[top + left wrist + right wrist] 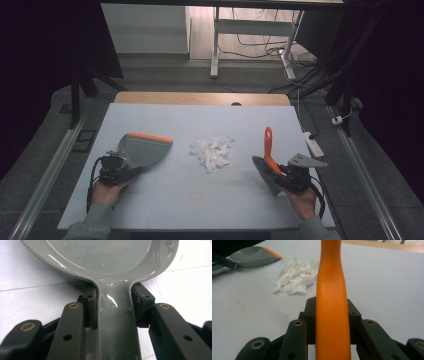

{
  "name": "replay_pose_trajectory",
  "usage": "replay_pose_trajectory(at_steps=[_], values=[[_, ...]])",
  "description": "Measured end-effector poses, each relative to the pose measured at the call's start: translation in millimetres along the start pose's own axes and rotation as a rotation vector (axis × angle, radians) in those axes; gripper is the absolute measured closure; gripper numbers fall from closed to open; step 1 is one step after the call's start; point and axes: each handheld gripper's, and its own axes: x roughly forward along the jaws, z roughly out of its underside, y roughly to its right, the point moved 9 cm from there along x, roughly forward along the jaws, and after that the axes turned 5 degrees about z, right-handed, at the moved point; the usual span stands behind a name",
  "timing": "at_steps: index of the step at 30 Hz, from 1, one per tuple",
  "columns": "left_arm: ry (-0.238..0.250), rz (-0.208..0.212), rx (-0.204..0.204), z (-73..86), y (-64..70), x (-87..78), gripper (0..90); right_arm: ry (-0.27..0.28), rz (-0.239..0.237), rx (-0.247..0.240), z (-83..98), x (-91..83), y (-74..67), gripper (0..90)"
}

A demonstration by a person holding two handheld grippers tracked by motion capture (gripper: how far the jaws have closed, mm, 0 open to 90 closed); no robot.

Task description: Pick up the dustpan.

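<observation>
A grey dustpan (142,150) with an orange lip lies on the pale table (200,200) at the left. My left gripper (120,172) is shut on its handle (116,322), both pads pressed against the sides. At the right, my right gripper (287,175) is shut on the orange handle (332,315) of a hand brush (268,160), whose grey bristles (265,175) rest near the table. A heap of torn white paper scraps (212,150) lies between the two tools, also seen as paper scraps (294,277) left of the brush handle.
A wooden strip (200,97) runs along the table's far edge. Beyond it stand a white desk frame (216,45) and loose cables (300,65) on the floor. A white power strip (313,144) sits at the table's right edge.
</observation>
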Motion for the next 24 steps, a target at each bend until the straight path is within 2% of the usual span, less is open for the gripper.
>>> replay_pose_trajectory(at_steps=[11, 17, 24], values=[[0.021, -0.008, 0.011, -2.0, -9.0, -3.7, 61.2, 0.006, 0.003, 0.000, -0.8, -1.3, 0.0, 70.2], [0.064, 0.001, 0.022, -5.9, -13.8, -12.0, 61.2, 0.013, 0.005, 0.002, -1.7, -2.8, 0.8, 70.2], [0.112, 0.036, 0.035, -9.1, -18.0, -23.3, 61.2, 0.010, 0.010, -0.001, -1.5, -2.7, 1.2, 70.2]])
